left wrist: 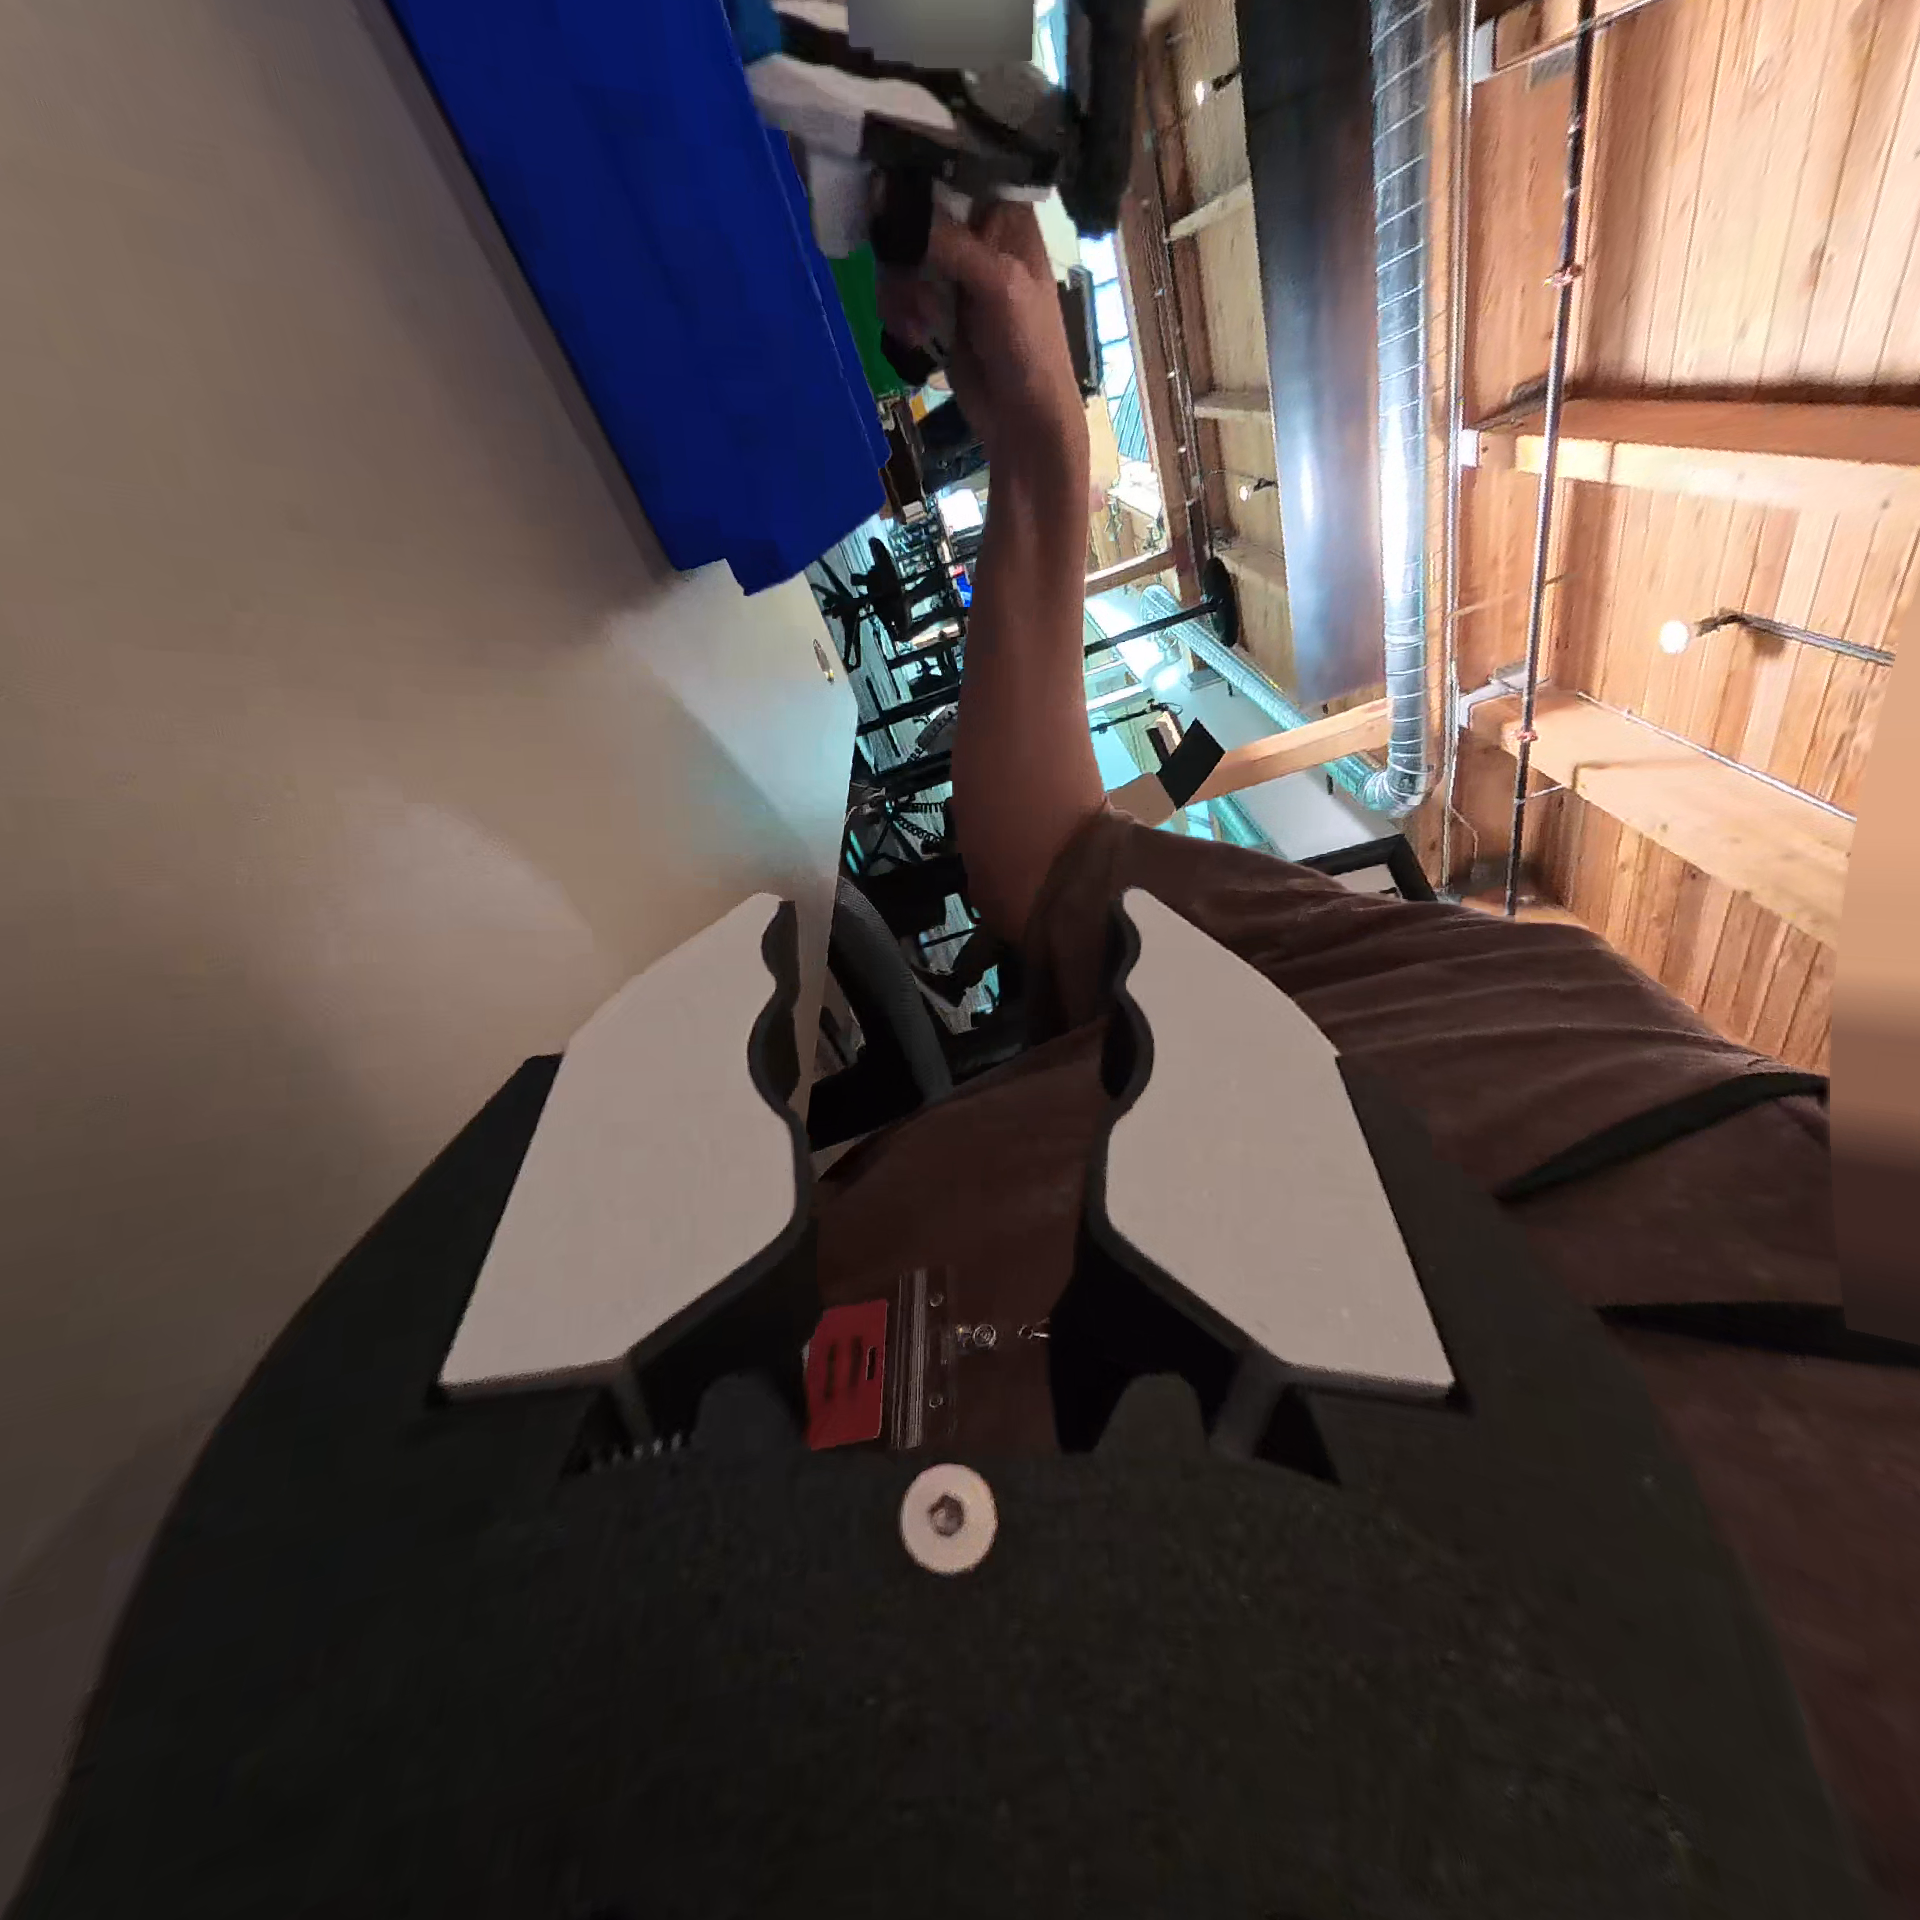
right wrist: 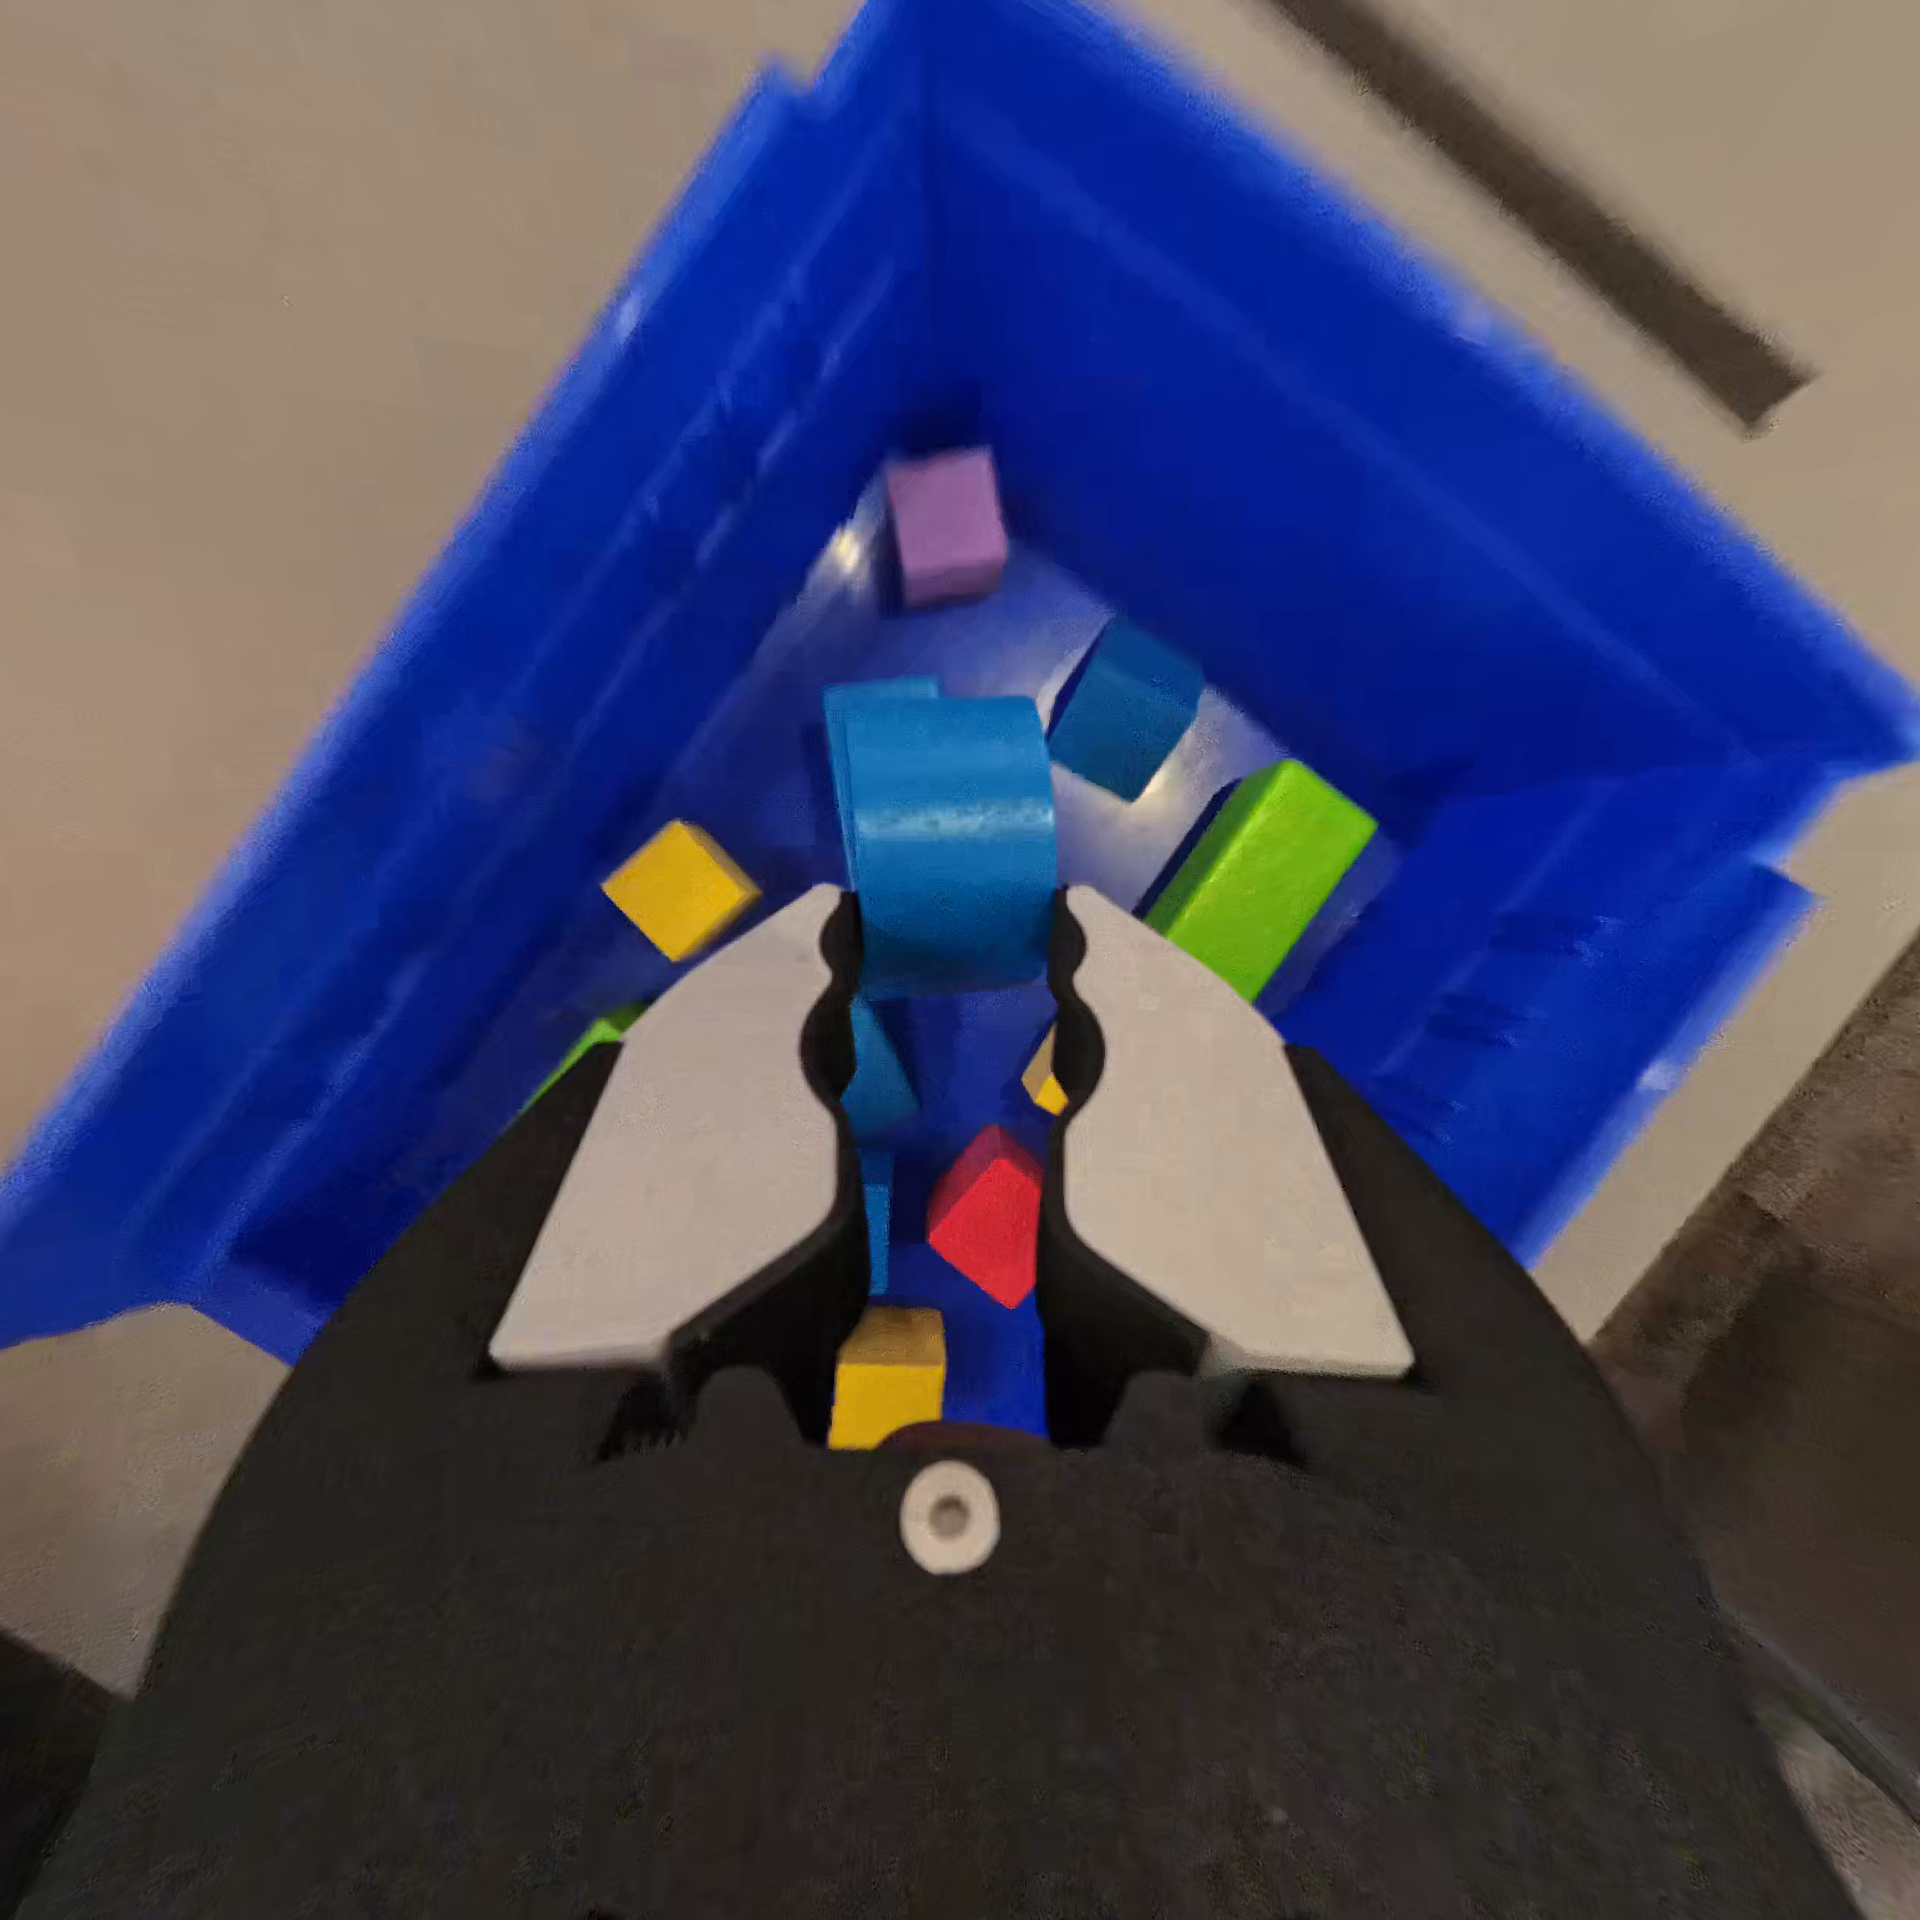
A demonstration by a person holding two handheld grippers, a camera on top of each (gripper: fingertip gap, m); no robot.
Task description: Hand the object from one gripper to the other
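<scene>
My right gripper is shut on a blue curved wooden block and holds it at its fingertips above the inside of a blue plastic bin. My left gripper is open and empty; its view is rolled sideways and faces the person's brown shirt. In the left wrist view the right gripper shows far off at the top, held in a hand over the blue bin. The blue block does not show there.
Loose blocks lie in the bin: a purple cube, a blue block, a green bar, yellow blocks, a red cube. The bin stands on a pale table. A red badge hangs at the shirt.
</scene>
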